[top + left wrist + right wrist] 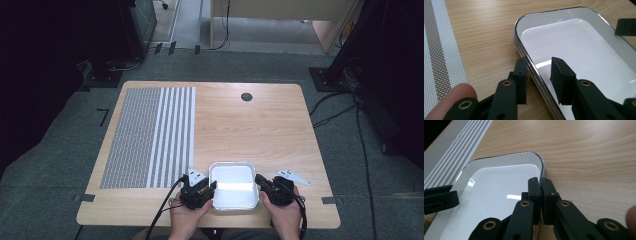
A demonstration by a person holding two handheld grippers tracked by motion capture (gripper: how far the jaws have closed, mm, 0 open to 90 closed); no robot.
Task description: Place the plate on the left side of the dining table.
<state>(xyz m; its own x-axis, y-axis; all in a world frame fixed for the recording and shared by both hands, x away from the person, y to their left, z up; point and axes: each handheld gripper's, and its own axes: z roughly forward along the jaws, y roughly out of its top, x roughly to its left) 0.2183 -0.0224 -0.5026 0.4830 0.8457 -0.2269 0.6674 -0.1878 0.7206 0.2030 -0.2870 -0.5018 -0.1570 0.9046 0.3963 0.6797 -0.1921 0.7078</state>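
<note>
A shallow white tray (232,182) with a shiny metal rim lies near the front edge of the wooden table (250,125), empty inside. My left gripper (211,187) straddles its left rim. In the left gripper view the tray (579,50) has one jaw of the left gripper (539,63) outside the rim and the other inside, with a clear gap, so it is open. My right gripper (258,181) is at the tray's right rim. In the right gripper view the right gripper (540,182) has its jaws pressed together on the edge of the tray (499,185).
A grey and white striped placemat (150,137) covers the table's left part, just left of the tray. A dark round cable hole (246,96) sits at the far middle. Both hands rest at the table's front edge. Cables lie on the floor at the right.
</note>
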